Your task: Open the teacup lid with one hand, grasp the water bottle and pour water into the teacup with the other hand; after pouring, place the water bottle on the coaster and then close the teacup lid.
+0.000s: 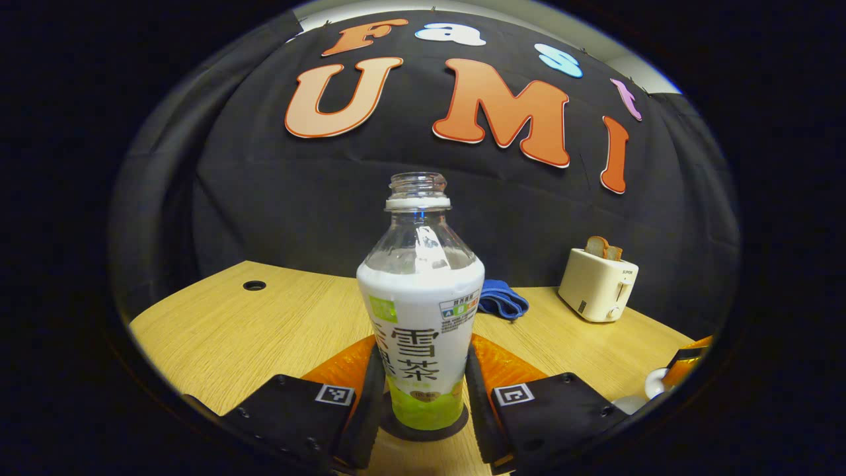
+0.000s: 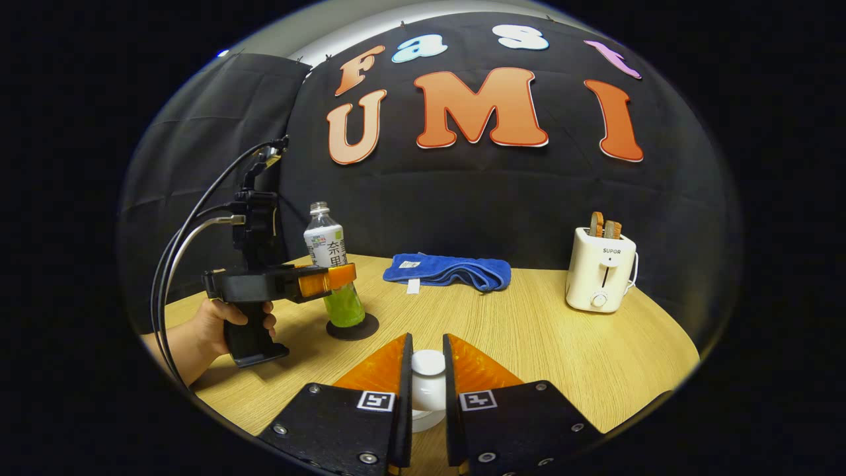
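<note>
1. While the bottle stands on its coaster, the left gripper (image 1: 423, 390) sits nearest in the left gripper view, its two fingers flanking the lower body of the clear plastic bottle with a white and green label (image 1: 421, 317). They look to be touching or almost touching its sides; I cannot tell whether they press.
2. That bottle is upright, uncapped, and rests on the round dark coaster (image 1: 423, 426) on the pale wooden table (image 1: 231, 330).
3. In the right gripper view, the right gripper (image 2: 428, 390) has its fingers drawn in close about the white knob of the white teacup lid (image 2: 428, 365). The gap is narrow and the knob fills it, so it looks clamped.
4. Below the knob a white rim shows, and I cannot say whether the lid is seated on the cup or just lifted.
5. Farther off in that view, a person's hand (image 2: 225, 327) holds the left gripper's handle, with the bottle between its fingers above the coaster.
6. Beyond lie a folded blue cloth (image 2: 449, 270) and a cream toaster with bread slices (image 2: 601, 277), well apart from the work.
7. My judgement: either this is the start, with lid and bottle both just grasped, or the close, with the bottle set back and the lid going on. The upright bottle on the coaster fits both; what is left depends on which.
</note>
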`<state>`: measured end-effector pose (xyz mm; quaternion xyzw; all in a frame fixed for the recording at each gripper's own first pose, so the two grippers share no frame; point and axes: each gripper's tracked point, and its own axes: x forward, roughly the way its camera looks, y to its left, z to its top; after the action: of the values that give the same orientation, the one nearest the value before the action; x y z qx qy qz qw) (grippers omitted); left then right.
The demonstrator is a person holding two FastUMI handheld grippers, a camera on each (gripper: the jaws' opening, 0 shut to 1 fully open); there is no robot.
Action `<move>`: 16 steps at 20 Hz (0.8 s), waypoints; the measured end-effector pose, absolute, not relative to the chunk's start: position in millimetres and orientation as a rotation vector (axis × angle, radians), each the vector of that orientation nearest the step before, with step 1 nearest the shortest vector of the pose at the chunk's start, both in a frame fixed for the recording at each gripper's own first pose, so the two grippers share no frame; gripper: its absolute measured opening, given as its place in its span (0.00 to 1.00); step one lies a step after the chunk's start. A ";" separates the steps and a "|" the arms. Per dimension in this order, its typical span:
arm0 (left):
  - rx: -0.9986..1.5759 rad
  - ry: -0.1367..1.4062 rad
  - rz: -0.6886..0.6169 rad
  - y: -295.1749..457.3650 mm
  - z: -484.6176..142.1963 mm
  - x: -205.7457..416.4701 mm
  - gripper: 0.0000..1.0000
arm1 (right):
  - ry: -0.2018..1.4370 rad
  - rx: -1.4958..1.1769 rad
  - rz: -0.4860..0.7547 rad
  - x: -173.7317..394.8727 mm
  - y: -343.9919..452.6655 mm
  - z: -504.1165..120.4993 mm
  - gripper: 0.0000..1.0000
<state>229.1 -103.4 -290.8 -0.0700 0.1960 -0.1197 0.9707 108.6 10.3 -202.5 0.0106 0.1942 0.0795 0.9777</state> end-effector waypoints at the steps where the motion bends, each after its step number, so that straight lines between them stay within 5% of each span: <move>1: -0.136 0.413 -0.245 -105.5 -295.5 228.2 0.63 | 0.395 0.020 0.162 110.3 11.9 -203.2 0.22; 6: -0.089 0.425 -0.245 -111.7 -301.4 225.0 0.61 | 0.413 0.018 0.155 109.2 8.8 -212.0 0.21; 16: 0.081 0.431 -0.235 -118.6 -310.6 195.7 0.96 | 0.421 0.022 0.165 109.5 17.0 -218.9 0.21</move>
<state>195.7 -118.6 -310.6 0.0401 0.2134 -0.1164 0.9692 109.5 17.0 -218.9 0.0111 0.2087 0.0818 0.9745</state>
